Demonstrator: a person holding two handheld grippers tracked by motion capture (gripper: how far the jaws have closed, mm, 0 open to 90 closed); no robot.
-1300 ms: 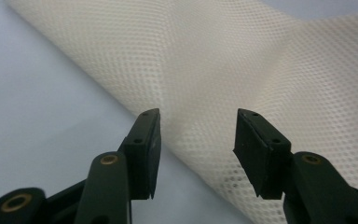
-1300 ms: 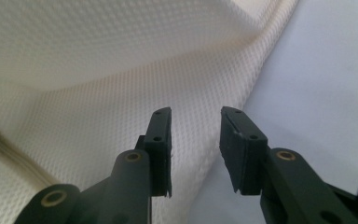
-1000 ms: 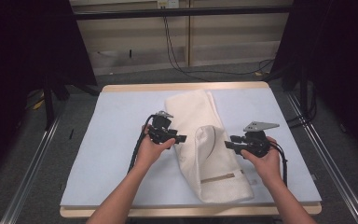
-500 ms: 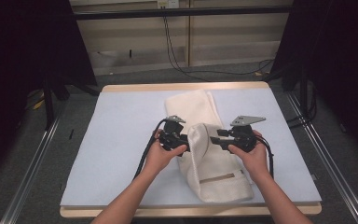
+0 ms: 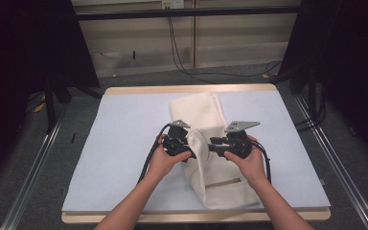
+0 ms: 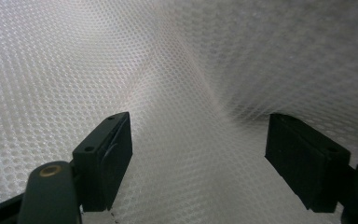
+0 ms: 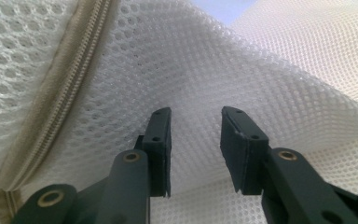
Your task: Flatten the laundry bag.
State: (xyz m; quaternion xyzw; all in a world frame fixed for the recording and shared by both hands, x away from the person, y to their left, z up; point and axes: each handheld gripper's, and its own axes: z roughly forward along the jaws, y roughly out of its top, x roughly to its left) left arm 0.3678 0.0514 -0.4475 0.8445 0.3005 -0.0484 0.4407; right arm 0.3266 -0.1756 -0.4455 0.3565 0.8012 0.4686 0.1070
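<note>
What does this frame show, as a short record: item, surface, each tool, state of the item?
item: white mesh bag with a beige zipper
surface: light blue mat on the table
left tool: jaws wide apart, mesh between them
right tool: jaws part open, a mesh fold between them
state: bag lies flat, its middle raised in a fold between the tools

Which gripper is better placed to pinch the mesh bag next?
Right, probably. The right gripper has narrow jaws bracketing a raised fold of the mesh bag. The left gripper stands wide open against flat mesh.
</note>
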